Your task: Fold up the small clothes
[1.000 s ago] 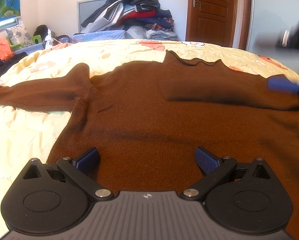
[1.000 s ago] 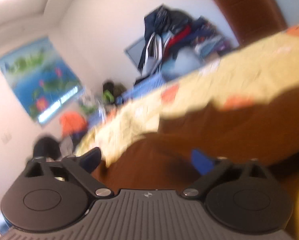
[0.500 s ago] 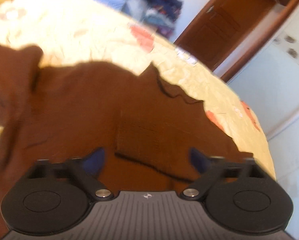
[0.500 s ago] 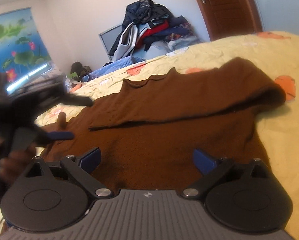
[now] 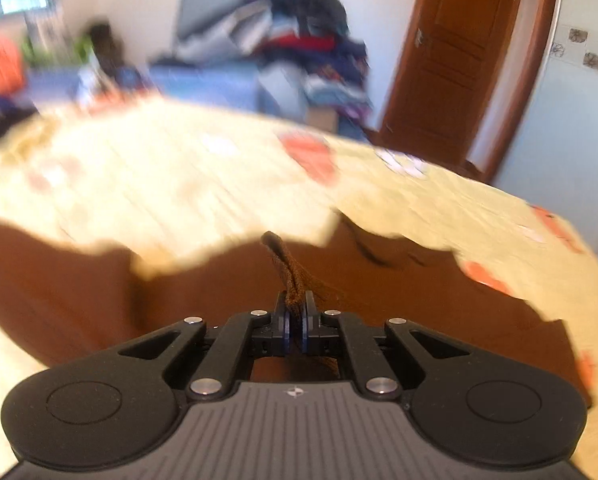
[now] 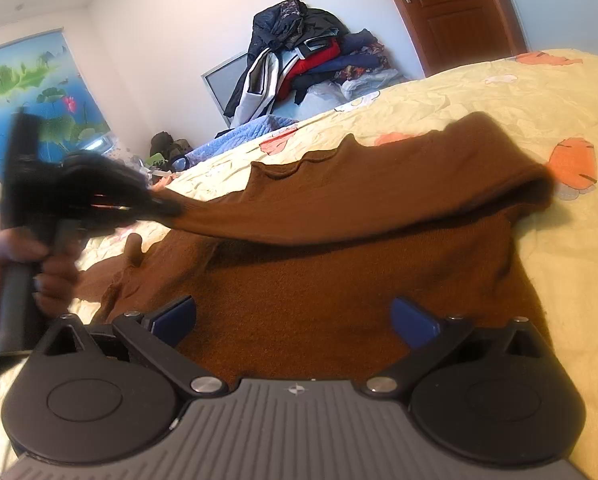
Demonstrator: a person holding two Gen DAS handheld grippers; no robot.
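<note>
A brown knit sweater (image 6: 339, 280) lies spread on a yellow bed sheet (image 6: 519, 92). Its right sleeve (image 6: 379, 204) is folded across the chest. My left gripper (image 5: 294, 322) is shut on the end of that sleeve (image 5: 289, 276) and holds it lifted above the sweater body (image 5: 79, 292). The left gripper also shows in the right wrist view (image 6: 163, 208), blurred, with the sleeve stretched from it. My right gripper (image 6: 295, 320) is open and empty, low over the sweater's lower body.
A pile of clothes (image 6: 299, 52) and a grey panel stand against the far wall beyond the bed. A brown wooden door (image 6: 451, 12) is at the back right. A hand (image 6: 27, 264) holds the left gripper's handle at left.
My left gripper has gone from open over the sweater to shut on the folded sleeve's end and has lifted it leftwards. My right gripper stays open and has moved little in the last half second.
</note>
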